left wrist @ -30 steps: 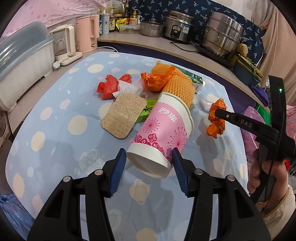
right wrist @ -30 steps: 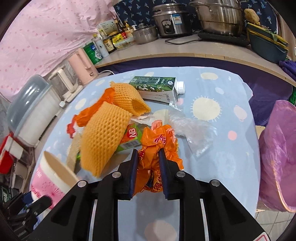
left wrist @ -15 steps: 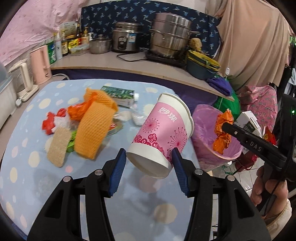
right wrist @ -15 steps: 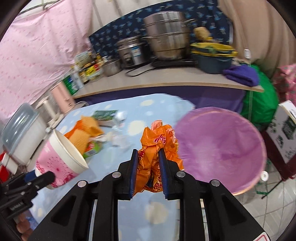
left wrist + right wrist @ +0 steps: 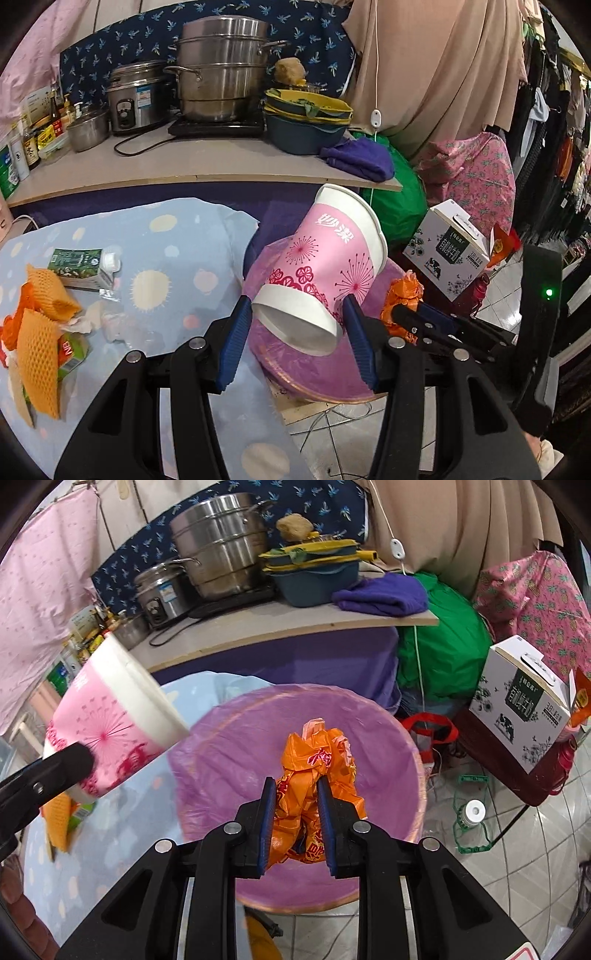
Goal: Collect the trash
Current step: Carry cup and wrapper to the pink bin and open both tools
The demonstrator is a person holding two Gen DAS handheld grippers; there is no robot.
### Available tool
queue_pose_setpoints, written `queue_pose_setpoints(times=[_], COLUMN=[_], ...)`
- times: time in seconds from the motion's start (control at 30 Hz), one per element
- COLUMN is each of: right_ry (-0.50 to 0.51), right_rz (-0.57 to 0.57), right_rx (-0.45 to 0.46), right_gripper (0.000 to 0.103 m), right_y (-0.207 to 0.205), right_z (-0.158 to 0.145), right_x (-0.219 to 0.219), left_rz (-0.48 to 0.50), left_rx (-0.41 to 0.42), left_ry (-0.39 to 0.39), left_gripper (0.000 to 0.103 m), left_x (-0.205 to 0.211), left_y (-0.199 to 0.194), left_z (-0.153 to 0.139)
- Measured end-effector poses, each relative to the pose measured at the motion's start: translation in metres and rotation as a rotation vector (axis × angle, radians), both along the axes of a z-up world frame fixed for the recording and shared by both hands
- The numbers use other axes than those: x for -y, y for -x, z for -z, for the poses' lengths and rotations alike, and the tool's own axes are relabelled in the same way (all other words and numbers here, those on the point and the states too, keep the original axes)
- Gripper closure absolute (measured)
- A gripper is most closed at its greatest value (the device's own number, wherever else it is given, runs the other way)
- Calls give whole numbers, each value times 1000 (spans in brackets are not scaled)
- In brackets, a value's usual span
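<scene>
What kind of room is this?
Most likely a home kitchen corner: a stacked steel steamer pot and rice cooker on the counter, sauce bottles, and a lined trash bin.

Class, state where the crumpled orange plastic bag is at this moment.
In the right wrist view, the crumpled orange plastic bag is clamped in the right hand-held gripper, above the purple-lined trash bin, right of the pink paper cup.
</scene>
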State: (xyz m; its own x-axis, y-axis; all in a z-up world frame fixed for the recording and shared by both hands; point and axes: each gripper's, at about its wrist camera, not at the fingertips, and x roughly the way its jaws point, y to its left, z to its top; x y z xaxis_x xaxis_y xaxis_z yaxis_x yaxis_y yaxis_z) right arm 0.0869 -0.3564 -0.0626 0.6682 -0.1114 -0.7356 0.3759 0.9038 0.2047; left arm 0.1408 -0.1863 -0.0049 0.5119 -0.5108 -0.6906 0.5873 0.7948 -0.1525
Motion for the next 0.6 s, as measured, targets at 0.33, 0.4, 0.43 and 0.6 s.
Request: queue_pose_setpoints(times=[0.33,0.4,0.43,0.6], right_ry=[18,20,22,28], right_rz=[73,71,70,52], right_rx=[29,45,46,88], right_gripper=[42,41,40,37], right_y=[3,4,5,13], right_z=[4,-1,-4,-20], right_x=[10,9,8,-7], left_rz=[11,4,-2,-60], left_rx=[-126,-102,-94,-61], left_ry=[-9,-7,-6,11], left_gripper=[34,33,32,30], left_x=[38,34,31,5], left_y=[-32,-30,-29,-23], left_z=[38,35,33,18])
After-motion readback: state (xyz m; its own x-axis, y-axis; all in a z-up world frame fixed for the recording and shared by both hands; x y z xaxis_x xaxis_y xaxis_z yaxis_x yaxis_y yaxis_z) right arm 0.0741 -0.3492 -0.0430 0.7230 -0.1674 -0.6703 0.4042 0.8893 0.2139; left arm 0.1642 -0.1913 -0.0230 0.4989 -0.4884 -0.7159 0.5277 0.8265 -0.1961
